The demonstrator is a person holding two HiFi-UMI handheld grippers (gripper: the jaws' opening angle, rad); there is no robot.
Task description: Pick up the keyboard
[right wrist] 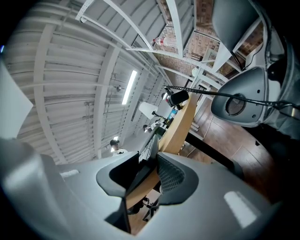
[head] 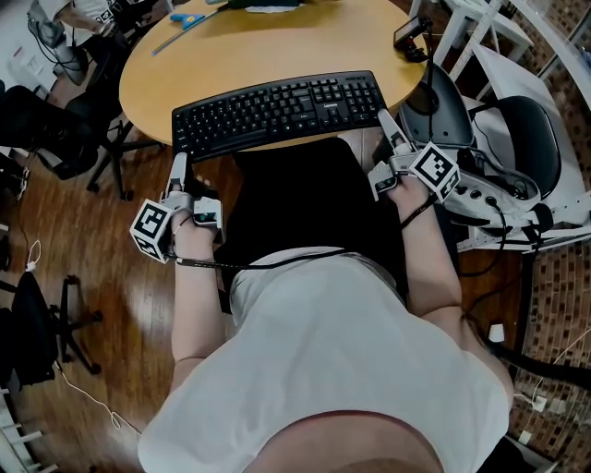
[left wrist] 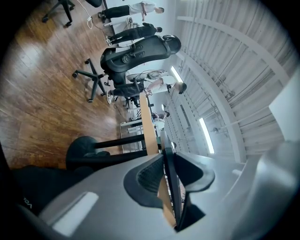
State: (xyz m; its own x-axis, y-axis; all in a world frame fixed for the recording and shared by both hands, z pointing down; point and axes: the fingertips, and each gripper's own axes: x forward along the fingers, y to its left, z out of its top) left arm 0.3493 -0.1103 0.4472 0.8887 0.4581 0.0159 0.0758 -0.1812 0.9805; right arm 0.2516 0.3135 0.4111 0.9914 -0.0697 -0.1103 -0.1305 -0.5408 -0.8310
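Note:
A black keyboard [head: 277, 113] lies along the near edge of a round wooden table [head: 277, 46]. My left gripper [head: 179, 159] is at its left end. In the left gripper view the pads are tight against the thin black keyboard edge [left wrist: 171, 164], so the left gripper [left wrist: 169, 187] is shut on it. My right gripper [head: 382, 117] is at the keyboard's right end. In the right gripper view the keyboard edge [right wrist: 149, 154] runs between the jaws of the right gripper [right wrist: 146, 176], which stand a little wider, with some room beside the edge. The keyboard rests on the table.
Blue scissors [head: 189, 18] and a black device [head: 411, 35] lie farther back on the table. A grey and black office chair [head: 517, 129] stands close at the right, and a dark chair [head: 83, 139] at the left. The person sits at the table's front edge over a wooden floor [head: 111, 305].

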